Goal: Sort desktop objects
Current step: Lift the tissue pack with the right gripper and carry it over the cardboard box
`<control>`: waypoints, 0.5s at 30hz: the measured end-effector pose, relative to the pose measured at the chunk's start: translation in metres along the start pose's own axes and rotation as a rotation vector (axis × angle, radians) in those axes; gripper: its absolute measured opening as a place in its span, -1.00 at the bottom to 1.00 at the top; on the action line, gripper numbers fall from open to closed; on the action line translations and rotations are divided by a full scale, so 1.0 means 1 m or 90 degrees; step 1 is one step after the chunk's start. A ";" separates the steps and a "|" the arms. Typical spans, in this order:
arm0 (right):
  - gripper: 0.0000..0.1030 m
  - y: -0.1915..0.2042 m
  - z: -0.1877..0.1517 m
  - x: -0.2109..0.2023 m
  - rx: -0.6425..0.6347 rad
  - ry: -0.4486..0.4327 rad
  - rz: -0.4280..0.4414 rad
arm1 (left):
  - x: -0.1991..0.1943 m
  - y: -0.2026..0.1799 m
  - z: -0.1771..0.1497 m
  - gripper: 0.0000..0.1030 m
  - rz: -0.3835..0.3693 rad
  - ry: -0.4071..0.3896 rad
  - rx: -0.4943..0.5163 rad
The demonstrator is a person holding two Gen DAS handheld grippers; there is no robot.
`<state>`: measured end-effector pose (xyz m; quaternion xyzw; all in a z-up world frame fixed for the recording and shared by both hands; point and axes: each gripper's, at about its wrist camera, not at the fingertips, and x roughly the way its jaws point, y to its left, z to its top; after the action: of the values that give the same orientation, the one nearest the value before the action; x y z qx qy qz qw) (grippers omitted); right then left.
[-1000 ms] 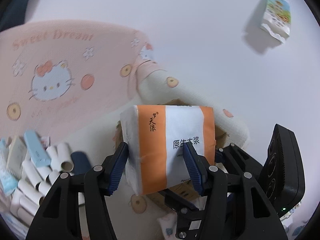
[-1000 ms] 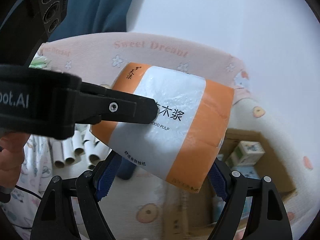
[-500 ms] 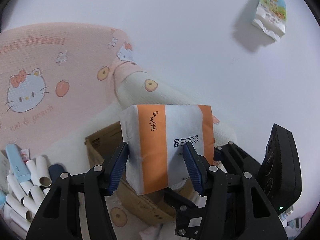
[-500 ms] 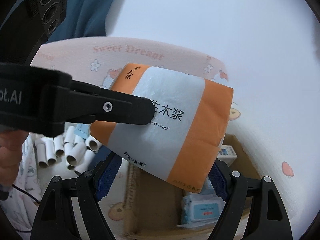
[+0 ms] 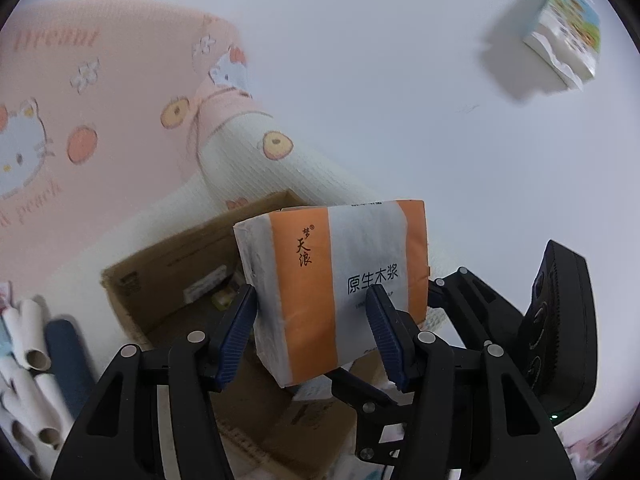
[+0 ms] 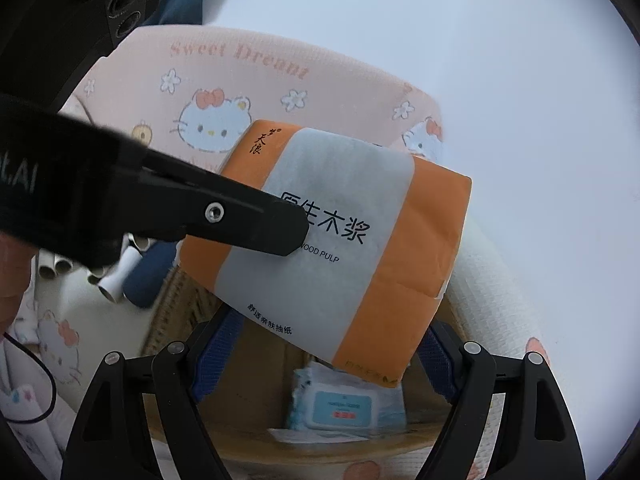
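- Our left tool (image 5: 312, 332) is clamped on the orange-and-white plastic-wrapped pack of tissues (image 5: 336, 292), its blue pads pressing the pack's two faces near the lower centre of the left wrist frame.
- Our right tool (image 6: 320, 344) grips the same pack (image 6: 340, 240) by its lower edges; in the right wrist view the pack fills the middle, tilted, with the left tool's black finger (image 6: 224, 216) lying across it from the left.
- The pack hangs above an open brown cardboard box (image 5: 168, 276), not touching it.
- Inside the box, at the bottom centre of the right wrist frame, lies a pale blue packet of wipes (image 6: 344, 404).
- White cardboard tubes (image 5: 28, 364) lie at the lower left, beside the box.
- A pink cartoon-cat printed cloth (image 5: 100, 128) covers the upper left.
- A small colourful tissue packet (image 5: 564, 44) sits at the upper right, well apart.
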<state>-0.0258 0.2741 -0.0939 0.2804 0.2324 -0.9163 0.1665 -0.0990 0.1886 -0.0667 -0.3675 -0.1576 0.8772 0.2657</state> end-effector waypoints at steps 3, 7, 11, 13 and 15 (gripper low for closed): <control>0.57 -0.013 -0.002 0.004 0.004 0.017 0.007 | 0.012 0.006 0.004 0.16 -0.021 0.018 -0.038; 0.57 -0.022 -0.006 0.007 0.003 0.036 0.008 | 0.028 0.014 0.004 0.09 -0.051 0.041 -0.085; 0.57 -0.033 -0.015 0.013 0.001 0.060 0.013 | 0.046 0.026 0.001 0.04 -0.079 0.074 -0.148; 0.57 -0.039 -0.020 0.018 0.010 0.073 0.027 | 0.059 0.031 -0.001 0.03 -0.084 0.094 -0.175; 0.57 -0.044 -0.025 0.023 0.014 0.091 0.040 | 0.069 0.033 -0.003 0.03 -0.081 0.112 -0.189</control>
<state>-0.0520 0.3195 -0.1116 0.3542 0.2245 -0.8908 0.1751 -0.1489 0.2019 -0.1230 -0.4675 -0.2842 0.7902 0.2760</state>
